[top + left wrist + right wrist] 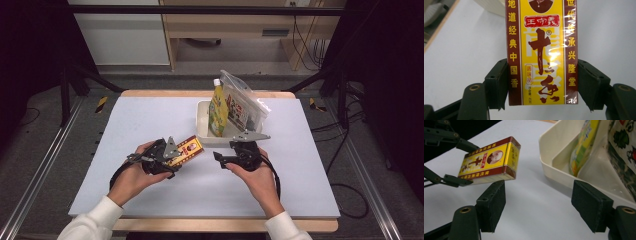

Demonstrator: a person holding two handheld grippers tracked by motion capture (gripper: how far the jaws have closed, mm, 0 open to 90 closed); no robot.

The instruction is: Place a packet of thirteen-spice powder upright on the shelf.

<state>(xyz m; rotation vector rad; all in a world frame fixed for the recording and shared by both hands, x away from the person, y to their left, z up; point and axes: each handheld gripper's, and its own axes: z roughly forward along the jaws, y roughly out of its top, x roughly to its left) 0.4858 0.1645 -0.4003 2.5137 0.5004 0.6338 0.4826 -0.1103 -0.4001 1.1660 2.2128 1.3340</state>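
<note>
The spice box (541, 52) is yellow with dark red-brown side bands, wrapped in glossy film that catches the light. A red label near its top reads 王守義, with a big brown 十三香 running down the middle and a small 调味品 tag beside it. The left band reads 地道经典中国香; the right band ends in 兴隆堂. A small portrait sits at the top of the face.

The left gripper (167, 156) has its black jaws clamped on the two long sides of this box, near its lower end, and holds it clear of the pale grey table (150, 120), slightly tilted. The right gripper (539, 205) hangs just beside it with jaws apart and nothing between the ribbed rubber pads (492, 203); the box sits off to the side of the near jaw, not touching.

Right behind the right gripper stands a cream plastic tray (554, 167), smooth-walled with rounded corners. A yellow-green pouch (217, 112) with a white cap leans upright inside, next to a clear zip bag (242, 107) with printed packets whose writing is too small to read.
</note>
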